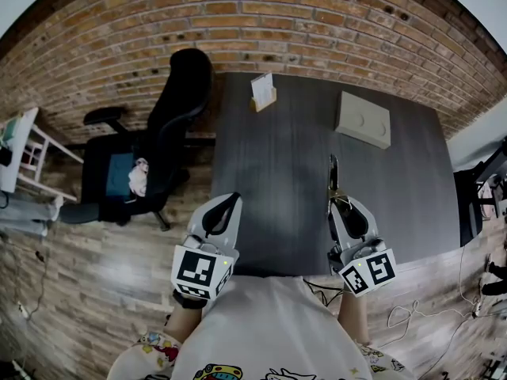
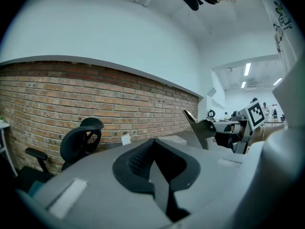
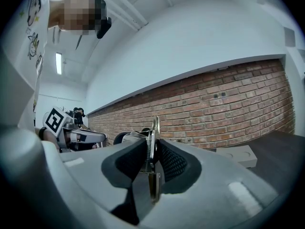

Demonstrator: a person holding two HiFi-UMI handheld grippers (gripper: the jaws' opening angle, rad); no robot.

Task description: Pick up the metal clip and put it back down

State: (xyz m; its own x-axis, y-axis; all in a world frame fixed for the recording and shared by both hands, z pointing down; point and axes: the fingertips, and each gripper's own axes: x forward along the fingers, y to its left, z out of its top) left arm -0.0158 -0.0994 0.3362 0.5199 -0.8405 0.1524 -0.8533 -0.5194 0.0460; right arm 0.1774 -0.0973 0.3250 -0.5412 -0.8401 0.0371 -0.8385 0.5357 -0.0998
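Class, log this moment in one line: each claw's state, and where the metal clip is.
left claw: shut, empty | right claw: shut on metal clip | location: above dark table

Ofc w/ desk [image 1: 277,188], swivel chair [image 1: 181,93]

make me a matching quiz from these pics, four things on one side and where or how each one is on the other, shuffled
Things:
1. metal clip
2. left gripper
3. office chair
4. beige box

Places or states:
a. stands beside the table's left edge, by the brick wall
b. shut, nothing between the jaws
c. lies on the table's far right part
d. clamped upright in the right gripper

Pairs: 1-d, 2-b, 3-a, 4-c
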